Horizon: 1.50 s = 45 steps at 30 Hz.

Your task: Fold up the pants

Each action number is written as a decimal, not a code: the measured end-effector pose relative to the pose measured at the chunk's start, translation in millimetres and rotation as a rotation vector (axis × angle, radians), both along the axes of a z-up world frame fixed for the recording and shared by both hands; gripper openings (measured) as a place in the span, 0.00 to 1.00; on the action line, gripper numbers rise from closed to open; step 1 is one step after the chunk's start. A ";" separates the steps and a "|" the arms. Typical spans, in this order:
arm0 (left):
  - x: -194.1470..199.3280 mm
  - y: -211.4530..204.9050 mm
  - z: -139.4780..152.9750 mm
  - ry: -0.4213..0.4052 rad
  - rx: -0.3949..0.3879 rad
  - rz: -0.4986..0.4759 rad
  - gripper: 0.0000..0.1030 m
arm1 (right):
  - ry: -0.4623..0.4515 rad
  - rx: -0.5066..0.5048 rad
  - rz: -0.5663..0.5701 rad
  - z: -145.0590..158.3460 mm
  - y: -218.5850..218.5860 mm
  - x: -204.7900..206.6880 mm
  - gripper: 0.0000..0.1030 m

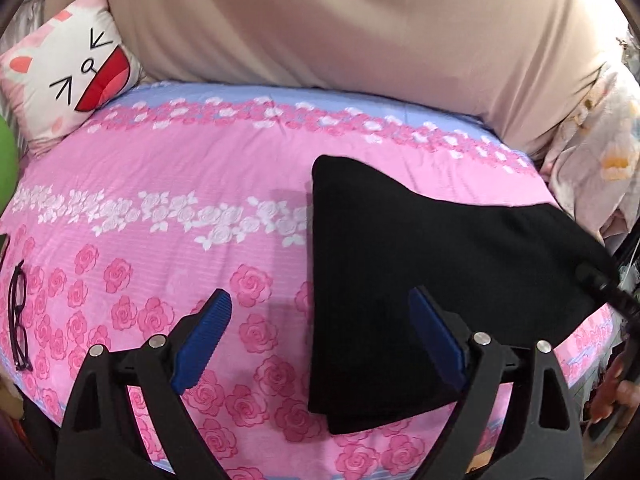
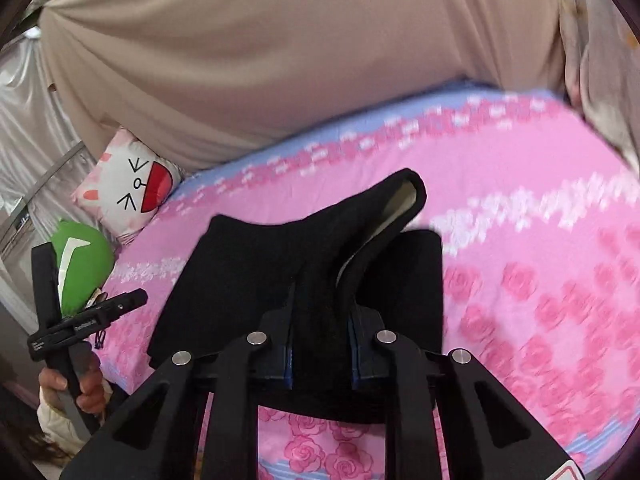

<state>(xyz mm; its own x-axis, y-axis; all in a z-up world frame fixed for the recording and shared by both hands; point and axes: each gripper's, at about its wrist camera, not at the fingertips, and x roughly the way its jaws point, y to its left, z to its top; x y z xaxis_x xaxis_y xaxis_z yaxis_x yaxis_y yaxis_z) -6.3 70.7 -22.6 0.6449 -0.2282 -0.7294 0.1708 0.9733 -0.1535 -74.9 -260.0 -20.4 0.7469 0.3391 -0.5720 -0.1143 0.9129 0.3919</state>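
Observation:
Black pants (image 1: 432, 264) lie folded on the pink rose-print bedsheet (image 1: 160, 184), right of centre. My left gripper (image 1: 320, 300) is open wide just above them. Its right finger (image 1: 434, 328) hangs over the near part of the pants, its left finger (image 1: 208, 332) over bare sheet; nothing sits between the pads. In the right wrist view my right gripper (image 2: 322, 308) is shut on a bunched fold of the pants (image 2: 240, 276), and a lifted flap (image 2: 400, 200) shows a pale lining. The rest of the garment still rests on the sheet (image 2: 520, 200).
A cat-face pillow (image 1: 68, 68) and a green plush (image 2: 86, 260) sit at the bed's left. Dark-framed glasses (image 1: 18, 320) lie near the left front edge. Beige fabric (image 1: 320, 20) hangs behind the bed, and a floral blanket (image 1: 600, 148) is bunched at the right.

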 end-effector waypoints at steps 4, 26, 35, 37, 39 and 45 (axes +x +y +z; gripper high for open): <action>6.3 -14.1 -24.6 0.060 -0.006 -0.035 0.88 | 0.185 -0.044 -0.080 -54.2 -21.0 19.6 0.46; -10.6 20.5 -36.3 0.182 -0.111 -0.071 0.36 | 0.181 0.095 0.082 -54.8 11.5 -12.2 0.47; -18.8 2.0 43.4 -0.118 -0.031 -0.014 0.49 | -0.062 -0.080 -0.015 20.5 28.0 -30.0 0.21; 6.1 -21.8 38.4 -0.092 -0.039 -0.053 0.50 | -0.071 -0.101 0.070 25.5 49.2 -10.8 0.04; 42.6 -43.1 6.6 -0.003 0.008 -0.046 0.51 | -0.015 -0.173 0.092 6.0 67.4 25.6 0.01; 70.5 -54.2 -43.2 0.045 0.165 0.034 0.52 | 0.174 0.012 -0.015 -52.6 21.0 71.0 0.01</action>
<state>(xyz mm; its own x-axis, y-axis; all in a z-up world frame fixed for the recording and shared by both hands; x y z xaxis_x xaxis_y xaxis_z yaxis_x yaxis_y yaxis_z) 64.3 16.4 -65.9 0.6164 -0.0816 -0.7832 0.1342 0.9910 0.0024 -3.9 -239.0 -73.0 0.6422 0.3360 -0.6889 -0.0301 0.9091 0.4154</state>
